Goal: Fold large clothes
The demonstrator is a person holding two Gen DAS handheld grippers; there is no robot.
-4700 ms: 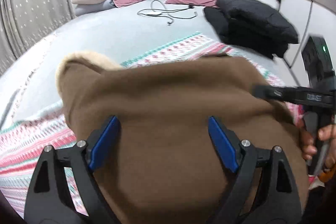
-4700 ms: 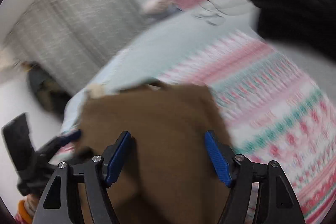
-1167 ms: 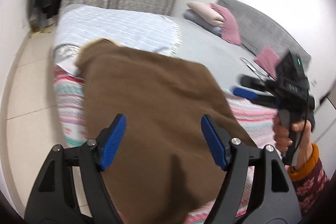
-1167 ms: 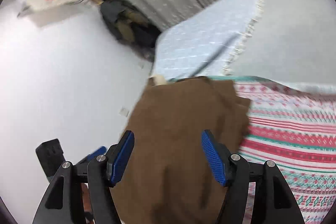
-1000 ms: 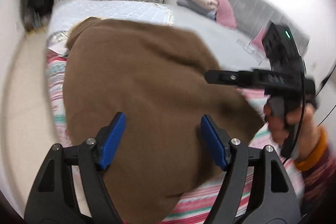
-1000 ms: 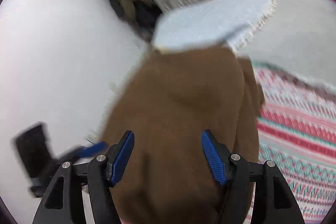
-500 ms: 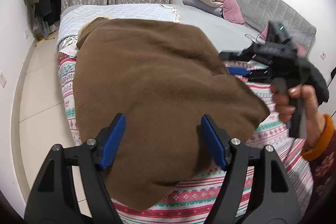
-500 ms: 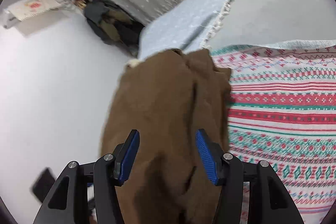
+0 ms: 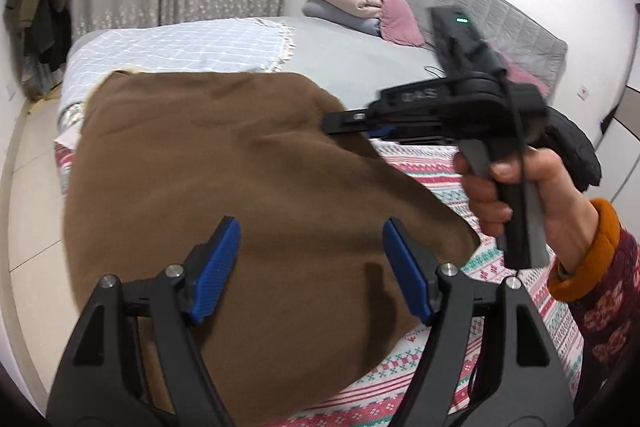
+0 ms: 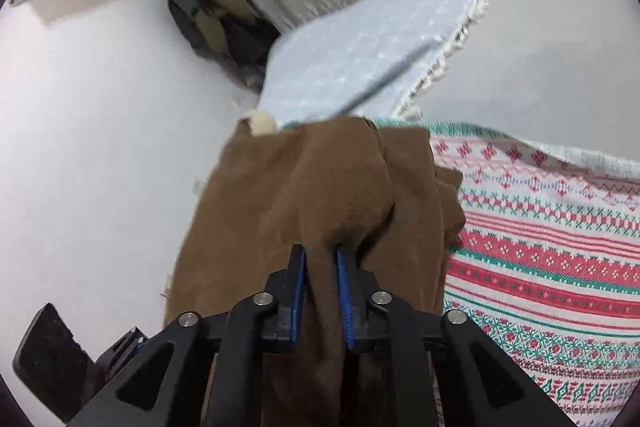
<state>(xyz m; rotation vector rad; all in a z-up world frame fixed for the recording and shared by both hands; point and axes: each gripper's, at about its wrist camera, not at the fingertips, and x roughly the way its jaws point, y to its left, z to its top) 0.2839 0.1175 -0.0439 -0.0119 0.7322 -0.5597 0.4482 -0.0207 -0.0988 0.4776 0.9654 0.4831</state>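
Tongs on the right are closing with a bunched ridge of the large brown fleece garment caught between the blue pads, which already press the cloth from both sides. Tongs on the left stand released, blue pads wide apart and hovering just above the same garment with nothing between them.

From the right tongs, the garment runs straight ahead and away, its long axis in line with the fingers, ending at a far edge where a bit of cream lining peeks out. It lies on the red, white and green patterned knit blanket, which spreads off to the right of those tongs; beyond it lie a pale blue fringed throw and the grey bedsheet.

From the left tongs, the brown cloth fills the ground ahead and below, broad and rounded, its near edge passing under the fingers. The right hand, in an orange-cuffed patterned sleeve, grips its tool's handle to the right of the left tongs, with the tool's nose reaching over the garment's right border.

My judgement: the right side has the grip, so the coming fold turns on the left tongs, which sit directly over the near edge, dropping to take it before both lift along the garment's length.
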